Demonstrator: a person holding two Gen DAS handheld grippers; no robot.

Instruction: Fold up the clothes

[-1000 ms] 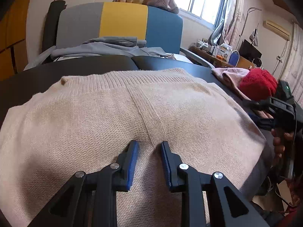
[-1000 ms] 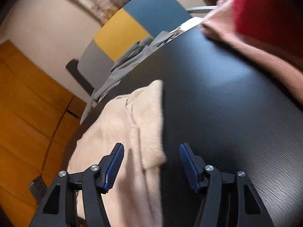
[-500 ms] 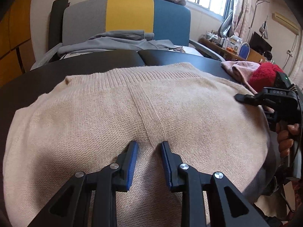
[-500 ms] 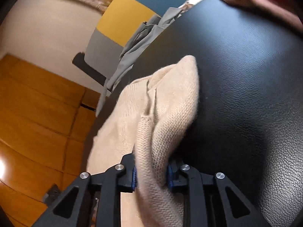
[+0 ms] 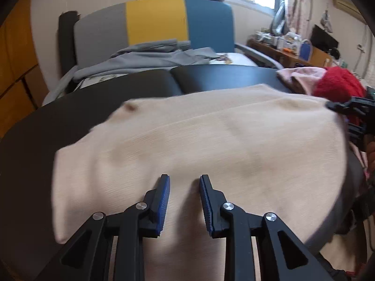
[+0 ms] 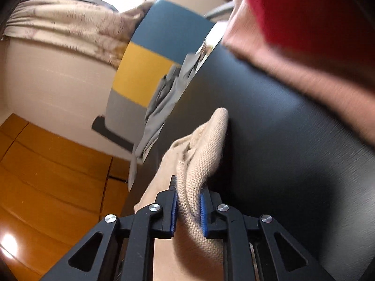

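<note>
A beige knit sweater (image 5: pixel 211 140) lies spread across the black table (image 5: pixel 222 77). My left gripper (image 5: pixel 184 179) is at its near middle, its blue pads a narrow gap apart, with the knit bunched between them. In the right wrist view, my right gripper (image 6: pixel 187 185) has its jaws closing on a thick fold of the sweater's (image 6: pixel 201 154) edge. Both pads press on that fold, which rises off the table (image 6: pixel 281 140). In the left wrist view the right gripper (image 5: pixel 339 105) shows at the sweater's right edge, held by a hand (image 5: pixel 370 149).
A red knit piece (image 5: pixel 337 86) on a pink garment (image 5: pixel 300 75) lies at the table's far right. Behind the table stands a grey, yellow and blue chair (image 5: pixel 154 21) with grey clothes (image 5: pixel 145 56) on it. Orange cupboards fill the left.
The right gripper went from open beside the sweater's edge to closed on a fold of it, and rolled. The left gripper drew back and up a little, the sweater staying between its pads.
</note>
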